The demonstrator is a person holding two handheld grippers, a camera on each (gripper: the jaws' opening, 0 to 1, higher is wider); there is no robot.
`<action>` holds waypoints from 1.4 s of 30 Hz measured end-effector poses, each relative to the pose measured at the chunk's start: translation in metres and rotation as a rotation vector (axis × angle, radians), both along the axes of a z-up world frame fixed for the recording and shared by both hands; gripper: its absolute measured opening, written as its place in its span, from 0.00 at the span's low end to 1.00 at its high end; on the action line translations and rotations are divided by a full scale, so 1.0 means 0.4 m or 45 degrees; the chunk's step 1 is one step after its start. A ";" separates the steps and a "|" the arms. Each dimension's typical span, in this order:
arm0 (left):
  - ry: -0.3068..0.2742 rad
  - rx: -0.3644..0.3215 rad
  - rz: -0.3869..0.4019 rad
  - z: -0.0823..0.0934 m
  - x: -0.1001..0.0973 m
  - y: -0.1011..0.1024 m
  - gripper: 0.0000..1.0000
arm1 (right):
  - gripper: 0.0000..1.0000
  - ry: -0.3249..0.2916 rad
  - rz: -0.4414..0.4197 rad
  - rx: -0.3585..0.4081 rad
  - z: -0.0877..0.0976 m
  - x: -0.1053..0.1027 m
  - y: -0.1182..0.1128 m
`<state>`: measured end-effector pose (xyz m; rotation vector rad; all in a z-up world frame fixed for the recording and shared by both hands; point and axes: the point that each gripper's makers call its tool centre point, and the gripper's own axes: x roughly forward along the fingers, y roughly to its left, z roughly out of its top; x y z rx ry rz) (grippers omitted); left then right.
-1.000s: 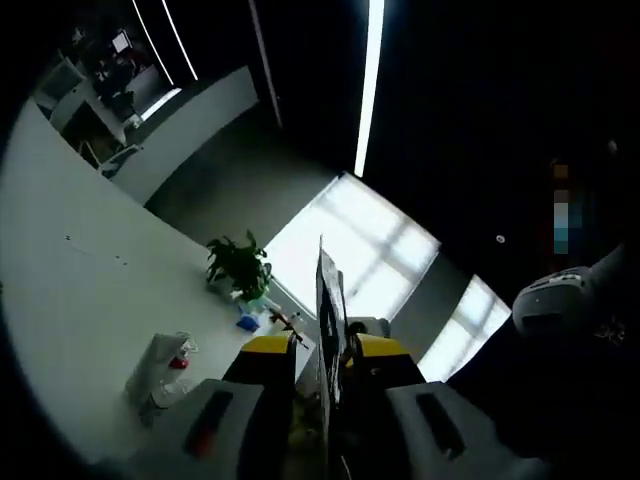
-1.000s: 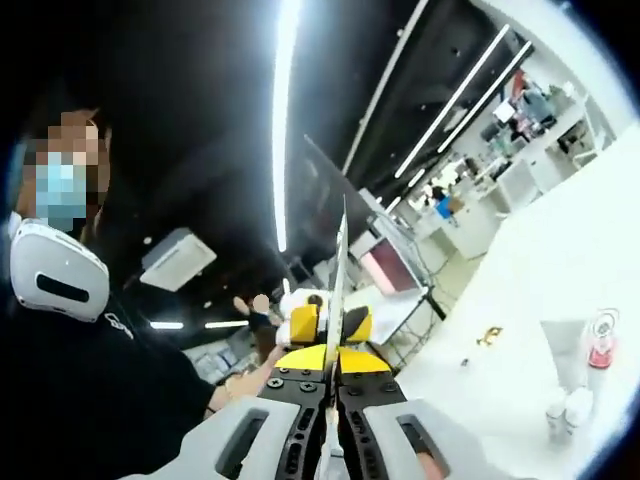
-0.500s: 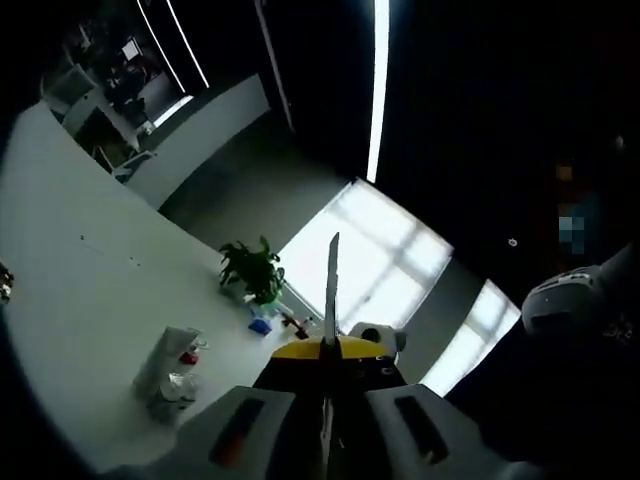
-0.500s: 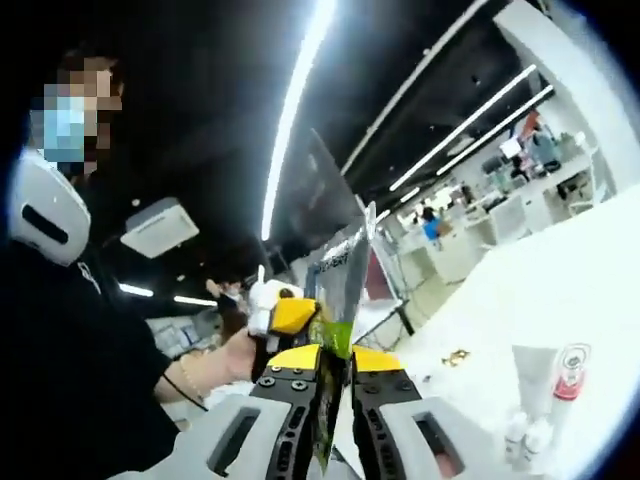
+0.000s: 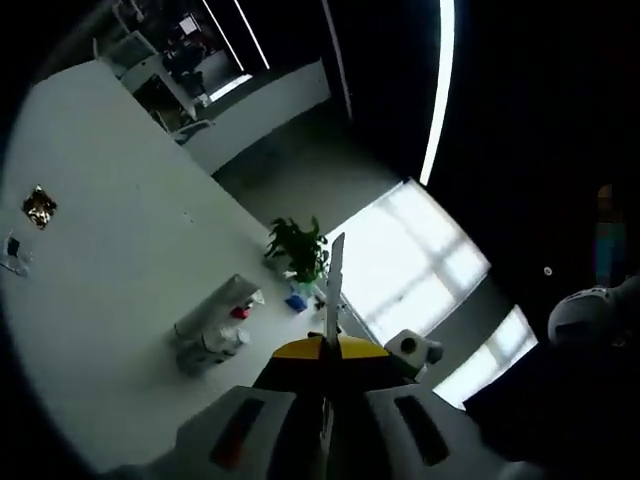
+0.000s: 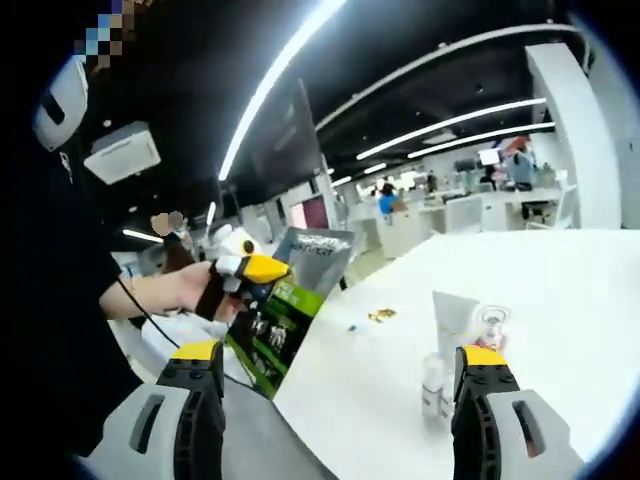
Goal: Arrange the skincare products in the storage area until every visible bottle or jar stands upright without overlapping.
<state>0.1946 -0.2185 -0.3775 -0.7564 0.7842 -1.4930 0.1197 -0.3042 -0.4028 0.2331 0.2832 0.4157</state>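
Observation:
On the white table (image 6: 560, 290) stands a small cluster of skincare products (image 6: 460, 335): a white tube, a bottle with a red cap (image 6: 492, 325) and small clear bottles (image 6: 432, 375). In the left gripper view the same cluster (image 5: 212, 325) lies past the jaws. My left gripper (image 5: 325, 346) is shut on a flat printed packet (image 5: 335, 285), seen edge-on. In the right gripper view that left gripper (image 6: 258, 270) holds the green and black packet (image 6: 290, 315) up beside the table edge. My right gripper (image 6: 340, 355) is open with nothing between its jaws.
A potted plant (image 5: 298, 250) and small blue and red items stand at the table's far edge. A gold wrapper (image 5: 40, 205) lies apart on the table, also in the right gripper view (image 6: 378, 315). A person's hand (image 6: 165, 292) holds the left gripper. Desks and people are far behind.
My right gripper has let go of the packet and opened; the left gripper keeps it. Both views have swung toward the table, and the hands have drawn apart.

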 end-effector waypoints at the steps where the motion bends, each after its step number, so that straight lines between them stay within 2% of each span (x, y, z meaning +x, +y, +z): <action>1: 0.006 0.009 -0.002 -0.007 -0.001 -0.002 0.01 | 0.99 0.018 -0.010 -0.003 -0.011 -0.005 -0.008; 3: 0.015 0.023 -0.014 -0.021 -0.004 -0.007 0.01 | 0.99 0.048 -0.031 -0.036 -0.030 -0.013 -0.025; 8: 0.047 0.033 -0.018 -0.041 0.000 -0.020 0.01 | 0.99 0.093 -0.051 -0.051 -0.058 -0.028 -0.036; 13: 0.101 0.076 0.004 -0.080 0.023 -0.027 0.01 | 0.99 0.137 -0.085 -0.081 -0.093 -0.039 -0.040; 21: 0.198 0.177 0.049 -0.178 0.086 -0.044 0.01 | 0.99 0.206 -0.095 -0.120 -0.155 -0.064 -0.029; 22: 0.214 0.200 0.058 -0.196 0.095 -0.049 0.01 | 0.99 0.214 -0.098 -0.136 -0.161 -0.067 -0.031; 24: 0.200 0.241 0.053 -0.220 0.099 -0.059 0.01 | 0.99 0.233 -0.109 -0.163 -0.175 -0.074 -0.038; 25: 0.205 0.292 0.059 -0.246 0.104 -0.064 0.00 | 0.99 0.235 -0.119 -0.167 -0.181 -0.076 -0.042; 27: 0.184 0.357 0.058 -0.284 0.111 -0.078 0.00 | 0.99 0.239 -0.149 -0.146 -0.187 -0.080 -0.054; 29: 0.192 0.392 0.073 -0.315 0.126 -0.090 0.00 | 0.99 0.240 -0.159 -0.157 -0.188 -0.082 -0.065; 33: 0.279 0.388 0.152 -0.363 0.193 -0.104 0.00 | 0.96 0.242 -0.163 -0.144 -0.196 -0.091 -0.072; 39: 0.284 0.477 0.160 -0.431 0.226 -0.128 0.00 | 0.93 0.216 -0.223 -0.118 -0.193 -0.095 -0.096; 42: 0.289 0.509 0.155 -0.459 0.240 -0.138 0.00 | 0.95 0.213 -0.202 -0.124 -0.193 -0.095 -0.088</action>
